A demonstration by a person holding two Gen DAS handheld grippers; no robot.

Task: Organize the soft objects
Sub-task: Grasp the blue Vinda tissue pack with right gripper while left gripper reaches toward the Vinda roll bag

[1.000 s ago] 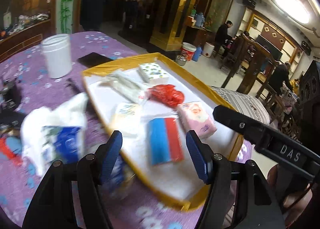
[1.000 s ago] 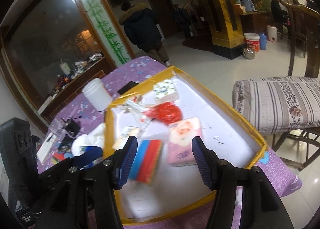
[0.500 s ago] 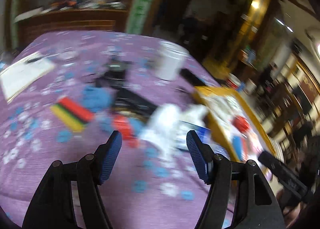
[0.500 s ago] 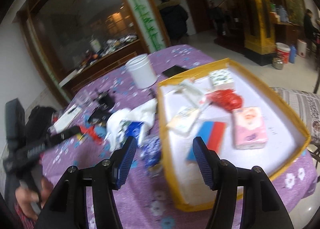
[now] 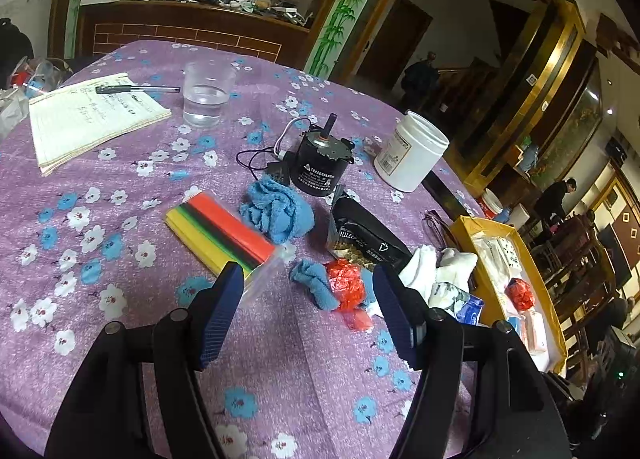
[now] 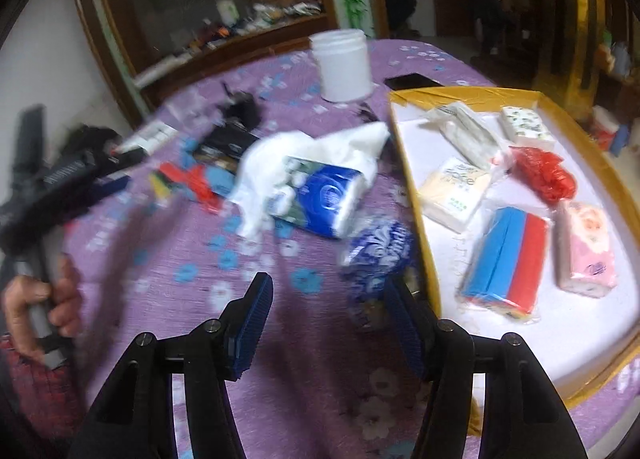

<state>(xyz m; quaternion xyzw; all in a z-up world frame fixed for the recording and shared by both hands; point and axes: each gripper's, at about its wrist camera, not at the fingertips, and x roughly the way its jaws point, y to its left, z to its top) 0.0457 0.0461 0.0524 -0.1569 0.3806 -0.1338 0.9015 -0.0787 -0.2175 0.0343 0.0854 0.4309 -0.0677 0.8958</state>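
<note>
1. Tools first: the left tool [image 5: 308, 299] and right tool [image 6: 328, 311] both stand apart with nothing between the pads, hovering over the purple surface [image 5: 120, 299], probably to pick the next soft item.
2. Just ahead of the left tool lie a small blue cloth [image 5: 314, 285] and red bag [image 5: 346, 285], touching; a striped pack [image 5: 220, 237] sits beside them.
3. Just ahead of the right tool, a blue-patterned pack [image 6: 378, 249] leans by the tray [image 6: 420, 227].
4. Farther off, the tray already holds tissue packs, so sorting looks partly done.
</note>
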